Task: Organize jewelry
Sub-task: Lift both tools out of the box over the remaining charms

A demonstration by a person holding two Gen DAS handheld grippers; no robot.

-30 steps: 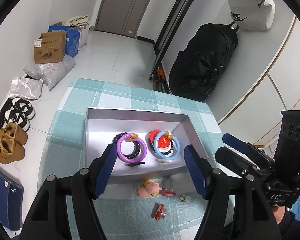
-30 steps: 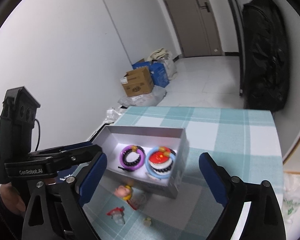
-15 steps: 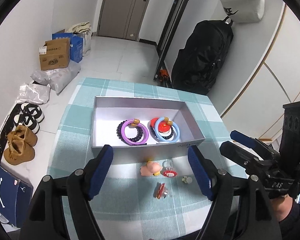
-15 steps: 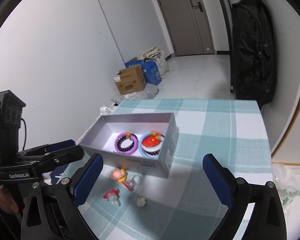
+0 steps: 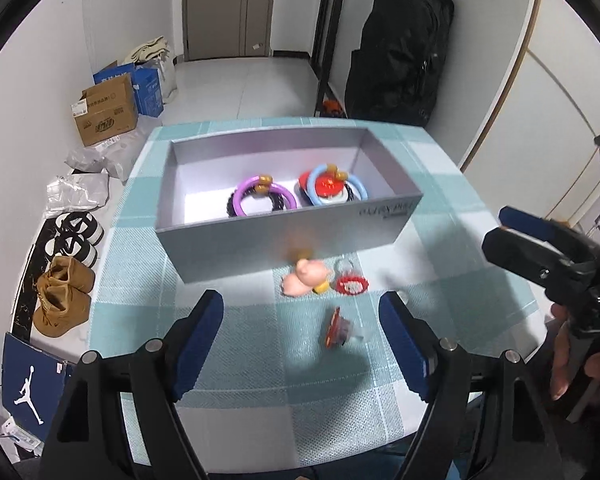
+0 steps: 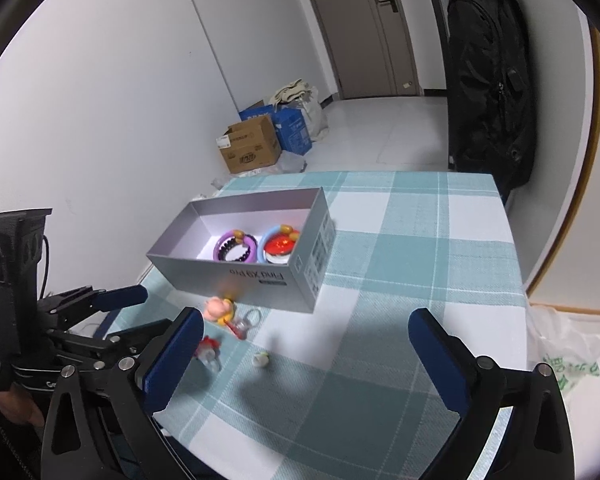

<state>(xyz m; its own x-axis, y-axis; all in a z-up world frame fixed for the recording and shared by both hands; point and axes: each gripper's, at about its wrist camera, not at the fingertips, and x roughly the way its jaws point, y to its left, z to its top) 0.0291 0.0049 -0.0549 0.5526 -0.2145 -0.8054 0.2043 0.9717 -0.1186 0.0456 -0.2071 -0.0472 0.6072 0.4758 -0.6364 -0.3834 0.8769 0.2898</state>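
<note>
**Checked table, box mid-table, both grippers empty**

Teal-and-white checked tablecloth (image 5: 236, 360) over table. Grey box (image 5: 284, 240) at mid-table, open top, holding purple ring (image 5: 260, 200) and blue ring (image 5: 336, 184) side by side. Loose on cloth just beside box's near wall: pink charm (image 5: 304, 278), red charm (image 5: 352, 284), red clip (image 5: 336, 330). Left gripper (image 5: 300, 344) fingers wide apart, holding nothing, near table's front edge. Right gripper (image 6: 304, 364) likewise spread, empty.

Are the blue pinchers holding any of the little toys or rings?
No, nothing is held. The left tool and the right tool are both open and empty, above the trinkets on the tablecloth.
</note>
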